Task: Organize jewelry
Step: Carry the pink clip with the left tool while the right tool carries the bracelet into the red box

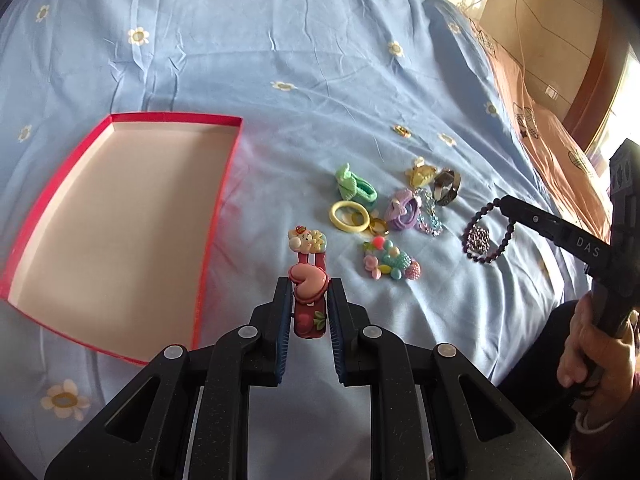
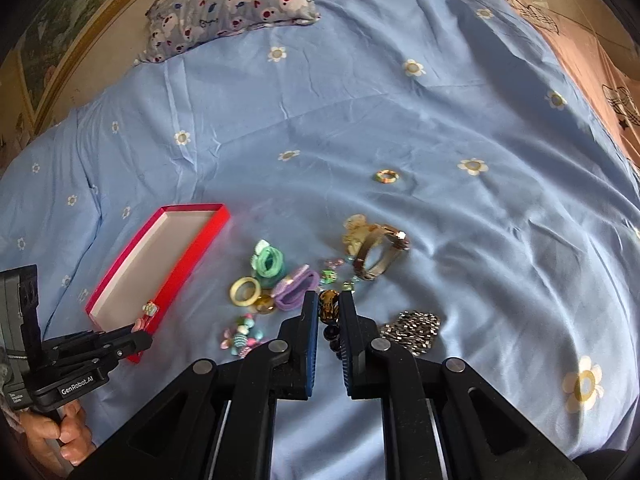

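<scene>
On the blue flowered bedsheet [image 1: 304, 92] lies a loose cluster of jewelry, with a shallow red box [image 1: 224, 184] to its left, open and white inside. The left claw [image 1: 308, 292] is clamped on a pink hair clip [image 1: 309, 280] with a heart on top; the clip stands lengthwise between the two pads, its cartoon-decorated end [image 1: 306, 239] jutting forward past the fingertips, just right of the box's near corner. The right wrist view shows this clip held at the box's near end. The right claw [image 2: 328, 308] is closed on a dark beaded bracelet [image 1: 486, 236], pinching the bead strand at its far edge; a silvery mesh piece [image 2: 412, 330] lies beside the right finger. Ahead of both claws rest a green hair tie [image 1: 354, 188], a yellow ring-shaped bangle [image 1: 350, 216], a purple scrunchie [image 1: 402, 212], a pastel bead cluster [image 1: 390, 264], a yellow claw clip [image 1: 420, 174] and a metal watch [image 2: 378, 254]. A small gold ring [image 2: 387, 176] lies farther off, apart from the rest. A patterned pillow [image 2: 228, 4] sits at the bed's head.
</scene>
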